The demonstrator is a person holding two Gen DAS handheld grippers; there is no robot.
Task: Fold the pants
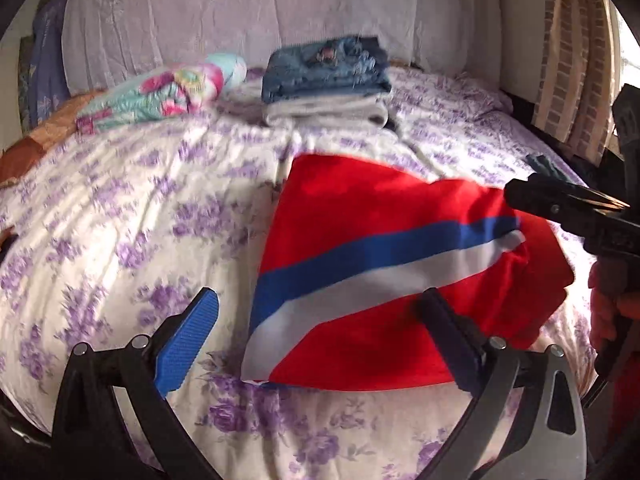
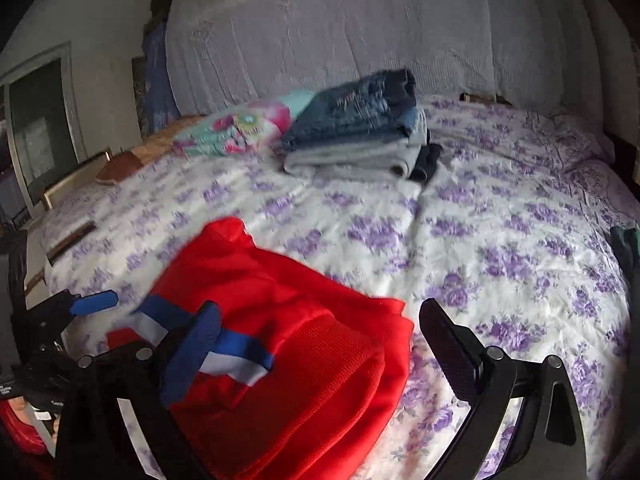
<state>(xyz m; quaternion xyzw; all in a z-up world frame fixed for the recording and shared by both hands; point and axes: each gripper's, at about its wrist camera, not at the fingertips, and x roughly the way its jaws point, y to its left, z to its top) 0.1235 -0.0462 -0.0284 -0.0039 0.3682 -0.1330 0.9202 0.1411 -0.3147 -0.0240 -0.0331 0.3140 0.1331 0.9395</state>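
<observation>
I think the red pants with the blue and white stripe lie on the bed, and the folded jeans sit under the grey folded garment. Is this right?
Not quite. The folded jeans sit on top of the grey folded garment, as the right wrist view shows. The red pants do lie on the bed.

A bed (image 2: 500, 216) under a white cover printed with purple flowers fills both views. Toward its far side sits a stack of folded clothes (image 2: 360, 136): blue jeans on top, pale grey cloth beneath, something dark at the bottom, possibly another garment. Just left of the stack lies a bright floral bundle (image 2: 240, 128) in teal and pink. Behind the stack hangs a pale lace drape (image 1: 260, 12).
</observation>
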